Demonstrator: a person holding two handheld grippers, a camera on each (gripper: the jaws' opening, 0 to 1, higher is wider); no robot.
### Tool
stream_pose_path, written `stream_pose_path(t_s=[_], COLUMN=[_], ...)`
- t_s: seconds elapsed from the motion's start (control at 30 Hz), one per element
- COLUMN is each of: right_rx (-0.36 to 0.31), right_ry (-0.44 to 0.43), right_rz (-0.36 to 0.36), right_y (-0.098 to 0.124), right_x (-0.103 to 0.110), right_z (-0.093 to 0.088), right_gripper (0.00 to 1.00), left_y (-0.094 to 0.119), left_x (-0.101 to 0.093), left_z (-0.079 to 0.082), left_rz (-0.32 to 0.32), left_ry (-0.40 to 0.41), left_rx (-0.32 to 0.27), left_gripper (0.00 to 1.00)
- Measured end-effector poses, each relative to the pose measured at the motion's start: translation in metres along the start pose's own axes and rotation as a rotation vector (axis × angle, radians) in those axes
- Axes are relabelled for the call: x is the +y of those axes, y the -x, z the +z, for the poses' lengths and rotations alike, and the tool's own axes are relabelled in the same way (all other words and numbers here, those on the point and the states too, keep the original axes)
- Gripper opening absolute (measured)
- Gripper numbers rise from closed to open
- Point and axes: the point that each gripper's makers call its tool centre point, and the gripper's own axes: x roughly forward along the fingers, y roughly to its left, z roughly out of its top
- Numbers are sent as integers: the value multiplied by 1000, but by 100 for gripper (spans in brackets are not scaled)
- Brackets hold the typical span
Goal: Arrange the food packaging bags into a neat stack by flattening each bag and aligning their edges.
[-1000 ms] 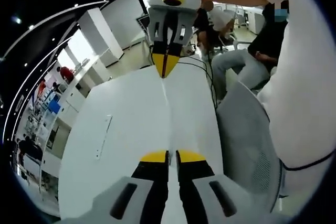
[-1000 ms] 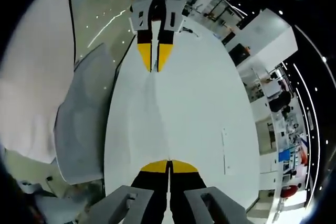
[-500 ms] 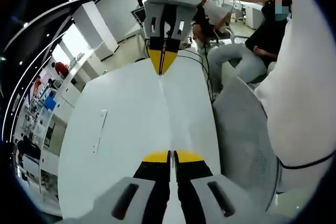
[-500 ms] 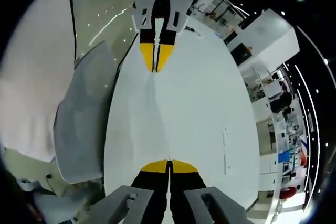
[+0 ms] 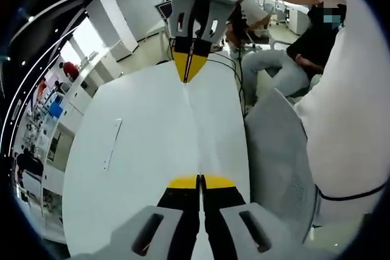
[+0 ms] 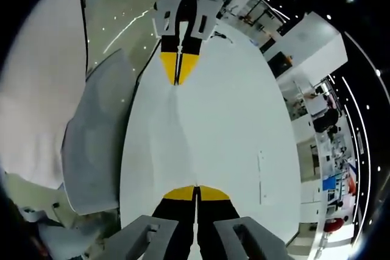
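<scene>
A thin white bag hangs stretched between my two grippers and shows edge-on as a pale crease line above the white table. My left gripper is shut on its near end, yellow tips pressed together. My right gripper is shut on the far end, facing me. In the right gripper view the same bag runs from my right gripper up to the left gripper. Both pairs of jaws stand closed. The bag's flat faces are hidden from both cameras.
A grey mesh chair stands against the table's edge, also seen as the chair. A person in a white shirt is close beside it. Another person sits further back. A narrow slot lies in the table top.
Both grippers stay shut on the bag. In the left gripper view the picture has shifted slightly and the right gripper sits a little higher; the bag remains taut.
</scene>
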Motion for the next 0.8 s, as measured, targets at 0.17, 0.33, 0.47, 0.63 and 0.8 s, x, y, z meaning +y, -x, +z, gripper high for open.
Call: stream_pose_path(t_s=[0.17,0.33,0.47,0.63,0.8], right_rx=[-18,-59,-99,-128,-165], right_ry=[-15,-54,-89,-113,-111], right_rz=[-5,-2,-4,-10,7], right_y=[0,0,1,1,2], right_x=[-2,-4,-6,-8,-3], right_z=[0,1,6,13,30], right_gripper=[0,0,0,5,7], left_y=[0,1,2,2,1], left_x=[1,1,2,4,6], left_z=[0,0,-1,-4,-8], left_rz=[6,3,4,12,14], left_ry=[0,8,15,18,24], left_rx=[6,7,9,9,11], left_gripper=[0,0,0,0,0])
